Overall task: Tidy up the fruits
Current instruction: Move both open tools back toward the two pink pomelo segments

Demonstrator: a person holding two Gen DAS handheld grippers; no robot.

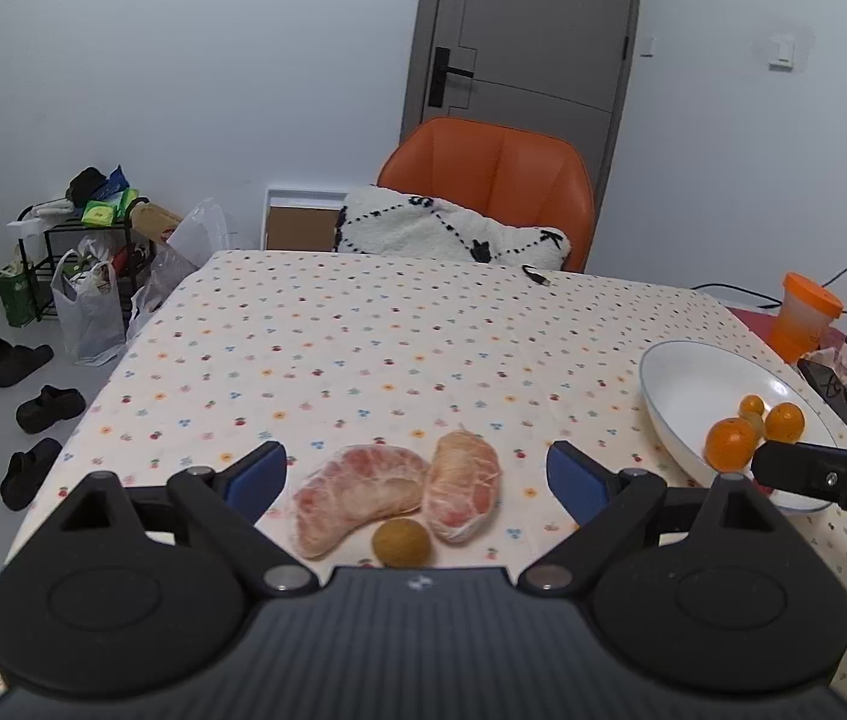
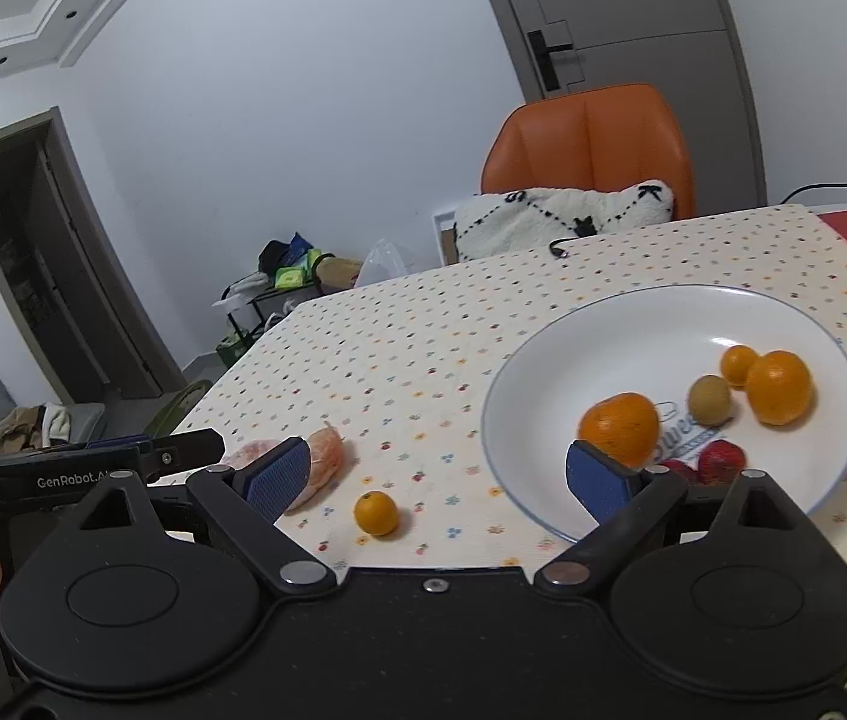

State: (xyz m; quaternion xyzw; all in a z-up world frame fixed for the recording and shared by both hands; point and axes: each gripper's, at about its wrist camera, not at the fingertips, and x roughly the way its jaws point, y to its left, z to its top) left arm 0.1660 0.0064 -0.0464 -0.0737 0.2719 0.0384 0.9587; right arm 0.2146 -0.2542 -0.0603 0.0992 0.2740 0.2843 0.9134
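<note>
Fruit lies in two groups on your dotted cream tablecloth (image 1: 363,348). Your left gripper (image 1: 417,477) is spread wide and holds nothing; its blue-padded fingers (image 1: 258,474) flank two peeled pink pomelo segments (image 1: 357,495) that lie touching each other on the cloth, the curved one at 9 o'clock of the rounder one. A small dull yellow-brown round fruit (image 1: 401,543) sits at 6 o'clock of that pair, just beside both and close to the gripper body.

Your right gripper (image 2: 438,477) is also wide open and empty. Between its fingers a small orange kumquat-like fruit (image 2: 376,513) rests alone on the cloth. The white round plate with a thin blue rim (image 2: 633,324) lies at 2 o'clock of that fruit, and the right pad (image 2: 600,480) overlaps the plate's near edge in the right wrist view; whether it touches, you cannot tell. On the plate you have a large orange citrus (image 2: 618,426) nearest the pad, a brownish-green round fruit (image 2: 709,400), a small orange fruit (image 2: 739,365) touching a bigger orange one (image 2: 779,387), and red fruit (image 2: 717,462) at 6 o'clock, partly hidden by the gripper.

An orange lidded plastic cup (image 1: 804,315) stands at 12 o'clock of the plate, and an orange chair with a white patterned cushion (image 1: 453,228) sits at the table's far edge.
</note>
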